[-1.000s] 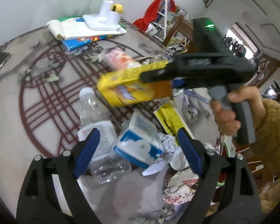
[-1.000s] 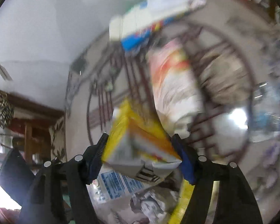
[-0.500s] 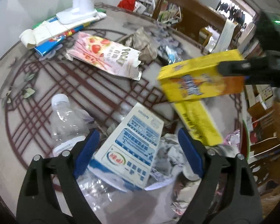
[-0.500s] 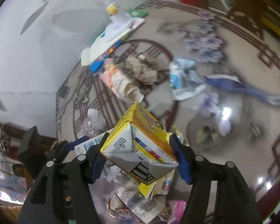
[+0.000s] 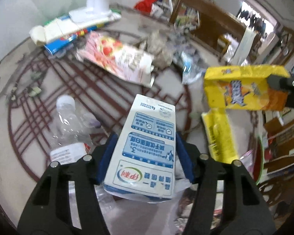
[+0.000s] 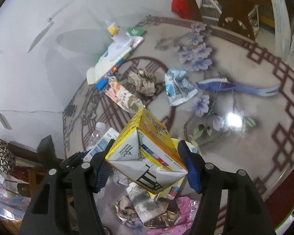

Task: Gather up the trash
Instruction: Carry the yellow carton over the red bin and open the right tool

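though blurred, left tongs [image 5: 145, 154] grip milk carton [image 5: 147, 148].

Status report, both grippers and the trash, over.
Left gripper just closed on the white milk carton. Right gripper holds the yellow juice carton aloft. Plastic bottle, pink wrapper, crumpled paper still on table.

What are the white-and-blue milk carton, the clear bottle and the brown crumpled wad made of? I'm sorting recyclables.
White-and-blue milk carton: probably coated paperboard, glossy print, sharp folds. Clear bottle: thin see-through plastic, dented. Brown crumpled wad: matte paper, it seems, by its creases.
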Demonstrator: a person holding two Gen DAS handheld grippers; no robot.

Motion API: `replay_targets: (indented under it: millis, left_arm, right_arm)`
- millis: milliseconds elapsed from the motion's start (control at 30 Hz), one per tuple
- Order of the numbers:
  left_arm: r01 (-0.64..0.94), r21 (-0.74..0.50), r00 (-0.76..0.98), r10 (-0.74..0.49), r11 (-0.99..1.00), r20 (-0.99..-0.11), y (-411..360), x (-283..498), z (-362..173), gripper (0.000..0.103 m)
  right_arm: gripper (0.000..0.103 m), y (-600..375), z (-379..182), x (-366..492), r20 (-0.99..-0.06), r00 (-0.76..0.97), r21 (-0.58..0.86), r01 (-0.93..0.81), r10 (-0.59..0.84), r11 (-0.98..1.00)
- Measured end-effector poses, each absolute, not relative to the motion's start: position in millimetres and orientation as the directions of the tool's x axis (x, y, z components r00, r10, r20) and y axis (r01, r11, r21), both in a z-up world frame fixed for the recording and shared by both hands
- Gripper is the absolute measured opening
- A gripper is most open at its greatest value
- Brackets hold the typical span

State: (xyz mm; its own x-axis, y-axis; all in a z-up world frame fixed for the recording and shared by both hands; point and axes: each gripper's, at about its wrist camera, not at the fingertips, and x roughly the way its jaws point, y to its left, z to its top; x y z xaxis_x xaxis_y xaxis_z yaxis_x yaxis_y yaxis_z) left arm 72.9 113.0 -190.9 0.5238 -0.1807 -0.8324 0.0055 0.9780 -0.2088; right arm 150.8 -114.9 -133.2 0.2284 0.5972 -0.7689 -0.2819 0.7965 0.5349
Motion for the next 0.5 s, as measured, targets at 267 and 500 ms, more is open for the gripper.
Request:
replay_targets:
  millis: [267,500]
  left_arm:
    - [-0.007,-0.236,0.647,-0.176,0.972,-0.742,103,54,-132,0.057]
    - [0.036,-0.26,0.684,-0.213,0.965,-0.697,84,45,-104,0.057]
  right_arm:
    - [0.062,-122,-105,142,-0.733,0.306,0.529,-0.303,0.607,0.792]
    - [0.062,-142,-83,129,-0.718,0.379,0.502,-0.3,0.584,0.811]
